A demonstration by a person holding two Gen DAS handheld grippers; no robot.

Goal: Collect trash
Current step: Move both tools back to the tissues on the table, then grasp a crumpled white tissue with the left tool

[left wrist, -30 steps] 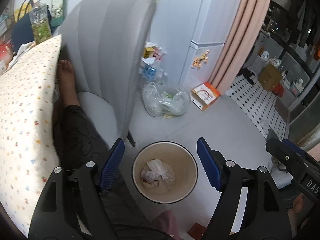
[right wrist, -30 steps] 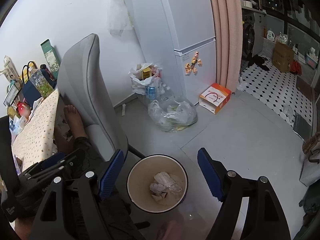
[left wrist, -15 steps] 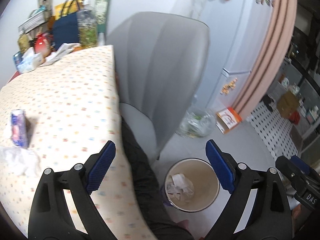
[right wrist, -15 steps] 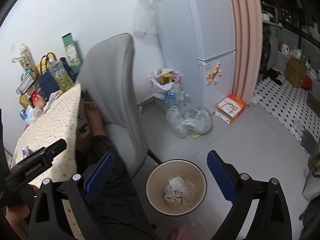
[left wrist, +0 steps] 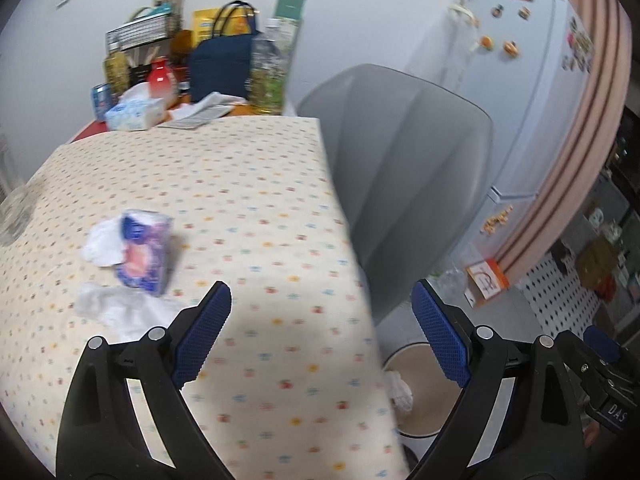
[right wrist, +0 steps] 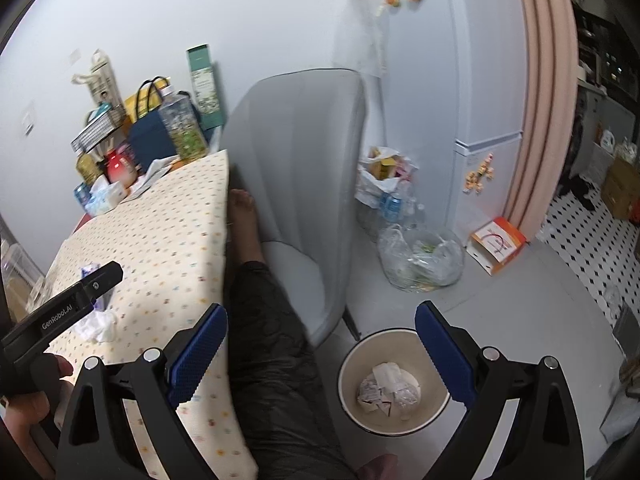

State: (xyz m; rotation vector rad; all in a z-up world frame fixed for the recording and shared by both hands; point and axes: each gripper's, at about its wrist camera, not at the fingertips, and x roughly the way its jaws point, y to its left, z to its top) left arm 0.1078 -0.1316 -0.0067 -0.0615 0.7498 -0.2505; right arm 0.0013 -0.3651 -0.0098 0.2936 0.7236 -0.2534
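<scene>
Both claws are empty and spread wide, their jaws having just been opening with nothing between them. The left claw [left wrist: 320,336] has swung away from the bin [left wrist: 420,400] and now hangs over the desk [left wrist: 248,184], where a second ago it looked straight down into the bin. Just ahead of its left finger lie the next pieces: a white tissue [left wrist: 116,308] nearest, a blue-and-pink packet [left wrist: 144,252] just beyond it, and another wad [left wrist: 102,244] touching the packet's far side. The right claw [right wrist: 320,344] trails behind, pointing at the gap between desk edge and bin [right wrist: 394,384], which stands on the floor beside the grey chair [right wrist: 304,168] with crumpled paper [right wrist: 388,390] in it. So that looks like one drop done and the return trip under way. My guess is the left claw goes for the near tissue first; it is thin and flat, so the fingers will need to pinch low against the cloth.
</scene>
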